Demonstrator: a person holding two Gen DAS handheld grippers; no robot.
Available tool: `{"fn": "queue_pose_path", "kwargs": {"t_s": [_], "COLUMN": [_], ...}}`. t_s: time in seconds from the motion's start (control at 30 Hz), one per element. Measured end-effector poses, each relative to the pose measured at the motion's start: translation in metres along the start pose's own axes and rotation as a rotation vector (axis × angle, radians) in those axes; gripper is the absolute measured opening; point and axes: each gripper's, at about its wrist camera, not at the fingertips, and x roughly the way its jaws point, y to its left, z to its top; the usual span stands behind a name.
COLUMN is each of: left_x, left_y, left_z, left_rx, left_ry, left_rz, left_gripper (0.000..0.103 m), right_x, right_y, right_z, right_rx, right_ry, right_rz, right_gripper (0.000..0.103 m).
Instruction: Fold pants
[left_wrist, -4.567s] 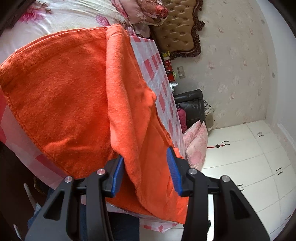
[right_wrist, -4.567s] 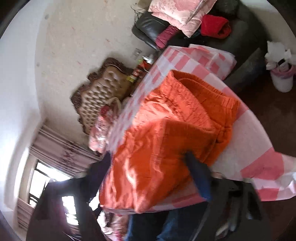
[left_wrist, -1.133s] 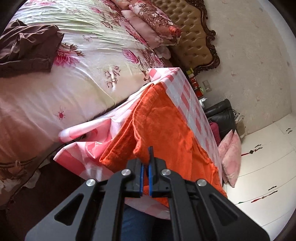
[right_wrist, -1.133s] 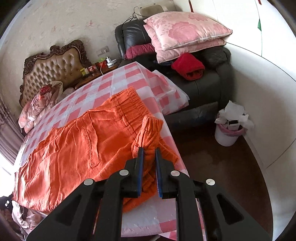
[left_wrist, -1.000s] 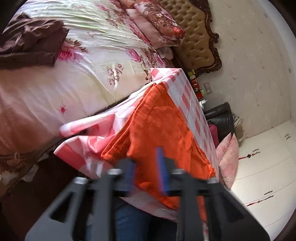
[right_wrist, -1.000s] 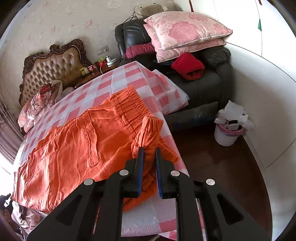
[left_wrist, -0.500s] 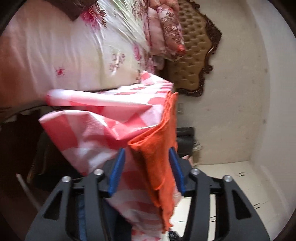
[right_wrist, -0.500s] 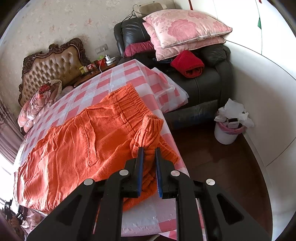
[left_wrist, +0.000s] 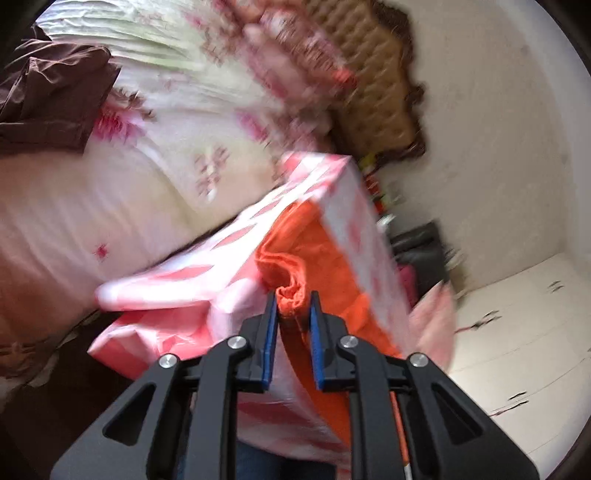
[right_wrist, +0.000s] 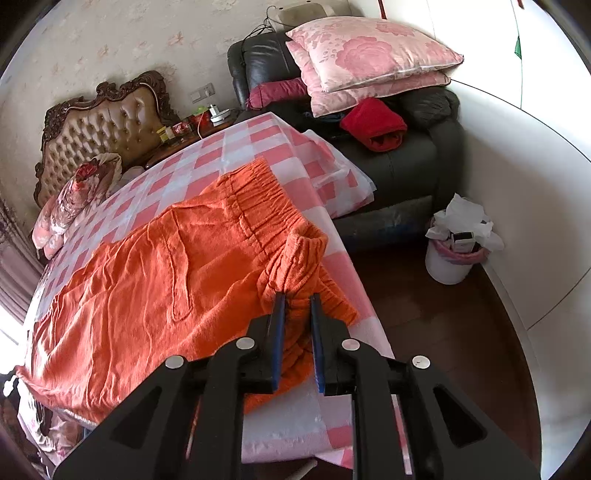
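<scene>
- We see the orange pants (right_wrist: 155, 280) spread flat on the table with the pink-and-white checked cloth (right_wrist: 236, 147), legs running to the near left and the gathered elastic waistband at the far right.
- The fabric is thick and towel-like, creased along the legs, with a stitched pocket line across the middle.
- The near corner of the waistband is lifted into a bunched peak, just beyond the right claw (right_wrist: 297, 299).
- We see the right claw pinching that bunched corner between its blue pads (right_wrist: 279, 314), the cloth squeezed in the narrow gap.
- In the left wrist view the picture is blurred; the pants (left_wrist: 317, 254) lie along the cloth's (left_wrist: 177, 295) edge and hang over the near side.
- The left claw (left_wrist: 293, 299) has a rolled fold of the pants' hem between its pads, which press on the cloth from both sides.
- Beyond the table on the left sits a bed with a floral cover (left_wrist: 147, 129); on the far right a black armchair (right_wrist: 399, 155) holds pink pillows (right_wrist: 369, 51).
</scene>
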Motion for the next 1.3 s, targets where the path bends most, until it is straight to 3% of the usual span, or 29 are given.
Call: {"fn": "queue_pose_path", "kwargs": {"t_s": [0.03, 0.07, 0.17, 0.23, 0.33, 0.4, 0.5, 0.6, 0.8, 0.87, 1.0, 1.03, 1.07, 1.1, 1.3], "left_x": [-0.003, -0.012, -0.044, -0.039, 0.013, 0.069, 0.156, 0.222, 0.287, 0.302, 0.307, 0.308, 0.308, 0.309, 0.292], "left_y": [0.003, 0.004, -0.017, -0.048, -0.136, -0.197, -0.259, -0.291, -0.300, -0.296, -0.299, -0.299, -0.300, -0.301, -0.328], "left_z": [-0.001, -0.002, -0.008, -0.014, -0.036, -0.061, -0.089, -0.107, -0.127, -0.130, -0.144, -0.147, -0.147, -0.147, -0.134], "left_rx": [-0.008, -0.007, 0.123, 0.236, 0.539, 0.741, 0.915, 0.994, 1.058, 1.088, 1.112, 1.128, 1.137, 1.129, 1.206], "left_ry": [-0.006, -0.038, -0.193, -0.183, -0.004, 0.160, 0.355, 0.503, 0.672, 0.692, 0.759, 0.760, 0.759, 0.788, 0.632], "left_rz": [0.015, 0.040, 0.109, 0.065, -0.075, -0.140, -0.144, -0.125, -0.028, 0.046, 0.026, 0.045, 0.057, 0.058, 0.105], "left_gripper": [0.039, 0.048, 0.052, 0.052, 0.058, 0.059, 0.058, 0.040, 0.038, 0.038, 0.038, 0.034, 0.012, 0.002, 0.002], "right_x": [-0.003, -0.007, -0.025, -0.039, -0.062, -0.065, -0.054, -0.034, -0.006, -0.003, -0.002, 0.000, 0.000, 0.002, 0.003], "right_y": [-0.002, -0.004, -0.012, -0.011, 0.001, 0.021, 0.061, 0.087, 0.091, 0.088, 0.087, 0.087, 0.088, 0.090, 0.098], "right_z": [-0.001, -0.002, -0.008, -0.009, -0.008, -0.008, -0.019, -0.027, -0.034, -0.037, -0.044, -0.043, -0.043, -0.041, -0.044], "right_rx": [0.002, 0.002, -0.002, -0.007, -0.042, -0.090, -0.187, -0.227, -0.215, -0.209, -0.224, -0.226, -0.228, -0.231, -0.247], "right_ry": [0.003, 0.005, 0.007, -0.011, -0.078, -0.096, -0.085, -0.070, -0.018, -0.006, -0.009, -0.008, -0.007, -0.004, 0.007], "right_rz": [0.005, 0.010, -0.034, -0.077, -0.137, -0.108, -0.030, -0.016, -0.010, -0.002, 0.007, 0.007, 0.006, 0.005, -0.013], "right_gripper": [0.014, 0.015, 0.022, 0.023, 0.028, 0.028, 0.033, 0.036, 0.036, 0.036, 0.038, 0.039, 0.041, 0.043, 0.052]}}
